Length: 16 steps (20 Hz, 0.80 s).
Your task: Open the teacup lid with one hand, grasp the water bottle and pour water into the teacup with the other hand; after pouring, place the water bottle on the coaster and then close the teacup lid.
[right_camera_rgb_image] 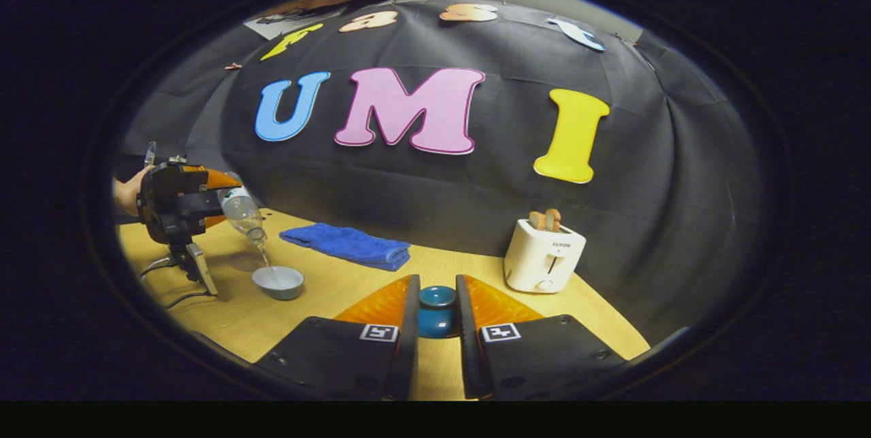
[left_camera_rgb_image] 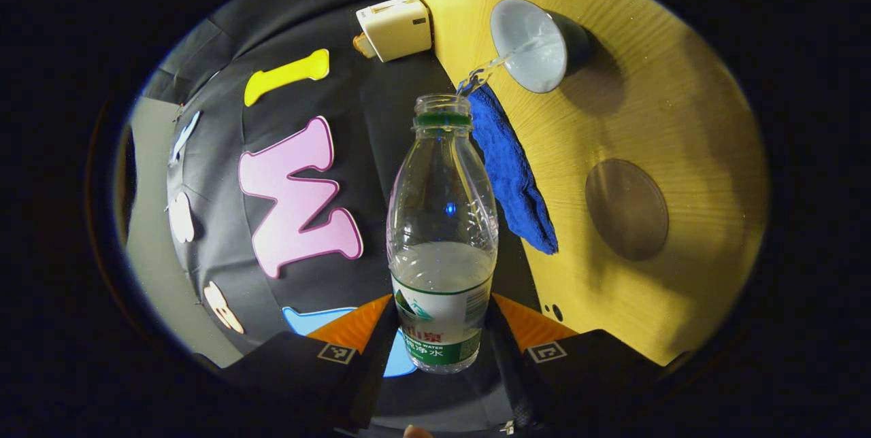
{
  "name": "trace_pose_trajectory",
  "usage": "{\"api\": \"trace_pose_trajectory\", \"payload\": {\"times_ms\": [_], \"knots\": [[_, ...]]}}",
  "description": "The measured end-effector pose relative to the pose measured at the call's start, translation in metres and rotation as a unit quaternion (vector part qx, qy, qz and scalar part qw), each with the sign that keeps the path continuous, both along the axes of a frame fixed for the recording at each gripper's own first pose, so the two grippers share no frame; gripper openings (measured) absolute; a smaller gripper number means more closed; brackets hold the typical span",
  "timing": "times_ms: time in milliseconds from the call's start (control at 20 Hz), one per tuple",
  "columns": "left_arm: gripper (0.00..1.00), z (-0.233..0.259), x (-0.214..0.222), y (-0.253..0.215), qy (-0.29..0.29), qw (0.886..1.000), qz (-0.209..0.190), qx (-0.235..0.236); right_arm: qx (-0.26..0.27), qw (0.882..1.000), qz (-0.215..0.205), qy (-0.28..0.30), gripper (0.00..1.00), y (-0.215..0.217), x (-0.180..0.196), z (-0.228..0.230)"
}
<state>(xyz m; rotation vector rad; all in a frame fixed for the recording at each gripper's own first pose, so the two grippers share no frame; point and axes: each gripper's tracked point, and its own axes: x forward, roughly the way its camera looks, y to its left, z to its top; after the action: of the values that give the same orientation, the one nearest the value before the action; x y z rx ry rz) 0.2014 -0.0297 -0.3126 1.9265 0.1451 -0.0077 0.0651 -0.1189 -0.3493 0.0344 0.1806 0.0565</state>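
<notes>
My left gripper is shut on a clear water bottle with a green label, about a third full and without a cap. The bottle is tipped, and a thin stream runs from its mouth into the pale grey teacup on the wooden table. A round brown coaster lies bare beside the cup. In the right gripper view, my right gripper is shut on the teal teacup lid, held over the table's near edge. Far left there, the bottle leans over the teacup.
A folded blue towel lies at the back of the table, close to the cup. A white toaster with bread in it stands at the right. A hand holds the left gripper; a cable trails beneath it.
</notes>
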Motion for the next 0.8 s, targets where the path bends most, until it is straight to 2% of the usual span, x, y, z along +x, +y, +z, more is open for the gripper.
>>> {"api": "trace_pose_trajectory", "payload": {"times_ms": [50, 100, 400, 500, 550, 800], "knots": [[0.76, 0.002, 0.001, -0.001, -0.003, 1.000, -0.005, 0.006, 0.001, 1.000, -0.001, -0.001, 0.34, 0.000, 0.000, 0.001], [0.76, 0.005, 0.002, -0.003, -0.007, 1.000, -0.009, 0.012, 0.004, 1.000, -0.003, -0.001, 0.30, -0.001, -0.001, 0.002], [0.76, 0.012, 0.007, -0.012, -0.015, 0.999, -0.034, 0.040, 0.003, 1.000, -0.002, -0.009, 0.30, -0.002, -0.003, 0.007], [0.76, 0.015, 0.008, -0.016, -0.018, 0.998, -0.042, 0.045, 0.003, 1.000, -0.001, -0.012, 0.34, -0.002, -0.003, 0.008], [0.76, 0.018, 0.009, -0.016, -0.021, 0.998, -0.046, 0.048, 0.003, 1.000, -0.001, -0.013, 0.30, -0.001, -0.003, 0.007], [0.76, 0.024, 0.015, -0.024, -0.023, 0.994, -0.074, 0.077, 0.003, 1.000, 0.008, -0.016, 0.29, 0.004, -0.003, 0.008]]}}
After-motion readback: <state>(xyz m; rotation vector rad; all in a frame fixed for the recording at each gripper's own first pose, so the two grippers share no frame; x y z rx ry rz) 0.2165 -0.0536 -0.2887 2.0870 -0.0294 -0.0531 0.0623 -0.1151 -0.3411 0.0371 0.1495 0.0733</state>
